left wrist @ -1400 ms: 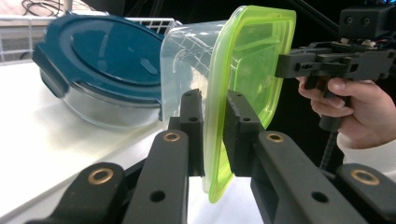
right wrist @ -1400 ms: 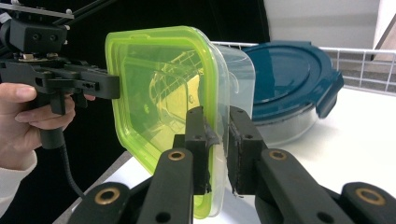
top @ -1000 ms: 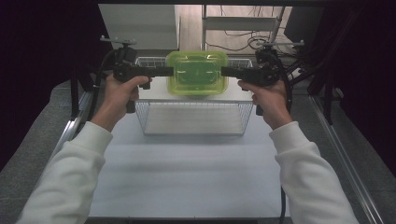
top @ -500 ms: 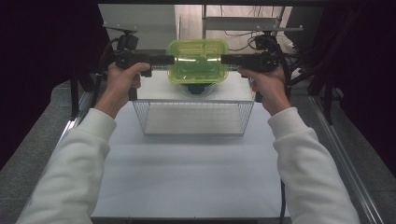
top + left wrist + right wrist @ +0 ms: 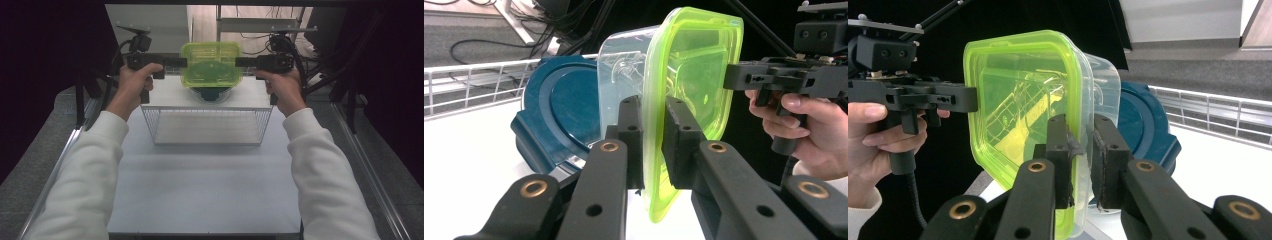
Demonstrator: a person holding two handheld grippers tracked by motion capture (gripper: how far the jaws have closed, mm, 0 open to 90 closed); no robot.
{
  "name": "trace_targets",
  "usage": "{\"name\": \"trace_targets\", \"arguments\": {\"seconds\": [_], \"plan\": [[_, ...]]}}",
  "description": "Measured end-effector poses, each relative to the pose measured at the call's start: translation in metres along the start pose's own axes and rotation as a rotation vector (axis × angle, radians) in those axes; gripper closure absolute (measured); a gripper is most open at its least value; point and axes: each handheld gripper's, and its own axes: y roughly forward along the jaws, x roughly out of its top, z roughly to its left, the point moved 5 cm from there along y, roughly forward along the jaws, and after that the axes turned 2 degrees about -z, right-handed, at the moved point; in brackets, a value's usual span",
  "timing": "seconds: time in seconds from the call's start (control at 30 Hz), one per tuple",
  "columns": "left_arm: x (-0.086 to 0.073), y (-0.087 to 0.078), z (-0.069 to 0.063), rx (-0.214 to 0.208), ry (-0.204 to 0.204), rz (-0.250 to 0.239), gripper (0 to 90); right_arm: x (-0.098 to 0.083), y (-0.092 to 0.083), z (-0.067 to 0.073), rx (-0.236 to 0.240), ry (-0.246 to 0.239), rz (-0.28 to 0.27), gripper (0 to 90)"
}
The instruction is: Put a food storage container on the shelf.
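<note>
The box point(image 5: 211, 65) hung at the top centre of the high view, carried between the two grippers, beyond the far edge of the wire basket point(image 5: 207, 125) and above a dark blue lid point(image 5: 210, 93) lying on the table point(image 5: 200, 190). Judging from that, the lift out of the basket looked done, and what remained was to set the box down, probably near the blue lid, and let go.

The left gripper point(image 5: 181, 62) was clamped on the left rim of the box; in the left gripper view its jaws pinched the green edge at lower centre. The right gripper point(image 5: 241, 61) was clamped on the right rim, its jaws closed on the edge at lower centre of the right gripper view.

The box was a clear plastic tub with a bright yellow-green lid point(image 5: 694, 75), rounded at the corners, and looked empty. The lid seemed seated all round.
</note>
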Motion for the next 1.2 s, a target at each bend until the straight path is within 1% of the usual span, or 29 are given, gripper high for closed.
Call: {"name": "trace_targets", "arguments": {"seconds": [0.2,0.3,0.4,0.43,0.5,0.57,0.7,0.8,0.97,1.0,1.13,1.2], "plan": [[-0.001,0.006,0.006,0.009,-0.023,0.012,80.3,-0.002,0.005,-0.007,-0.012,0.032,0.022,79.2],[-0.002,0.009,0.008,0.010,-0.028,0.016,80.3,-0.003,0.006,-0.009,-0.016,0.043,0.027,79.1],[-0.001,0.011,0.009,0.003,-0.037,0.009,80.2,-0.003,0.007,-0.012,-0.020,0.056,0.030,79.0],[-0.001,0.011,0.011,0.000,-0.038,0.014,80.2,-0.003,0.008,-0.013,-0.018,0.063,0.031,79.0],[0.001,0.012,0.012,-0.006,-0.063,0.008,80.1,-0.003,0.008,-0.015,-0.020,0.072,0.032,78.9],[0.001,0.013,0.014,-0.013,-0.080,0.010,79.9,-0.002,0.010,-0.017,-0.021,0.084,0.033,78.6],[0.004,0.015,0.019,-0.024,-0.107,0.003,79.5,0.000,0.014,-0.023,-0.006,0.115,0.023,78.1],[0.005,0.017,0.022,-0.026,-0.137,0.000,79.3,0.001,0.017,-0.027,0.004,0.141,0.020,77.7],[0.008,0.020,0.029,-0.035,-0.162,-0.009,78.2,0.004,0.023,-0.033,0.001,0.172,0.029,76.4],[0.008,0.021,0.030,-0.036,-0.173,-0.011,78.0,0.004,0.024,-0.034,0.001,0.175,0.029,76.2],[0.009,0.024,0.034,-0.033,-0.196,-0.016,76.7,0.005,0.030,-0.040,-0.003,0.207,0.037,74.8],[0.009,0.025,0.036,-0.034,-0.206,-0.020,76.1,0.006,0.033,-0.043,0.003,0.225,0.035,74.4]]}}
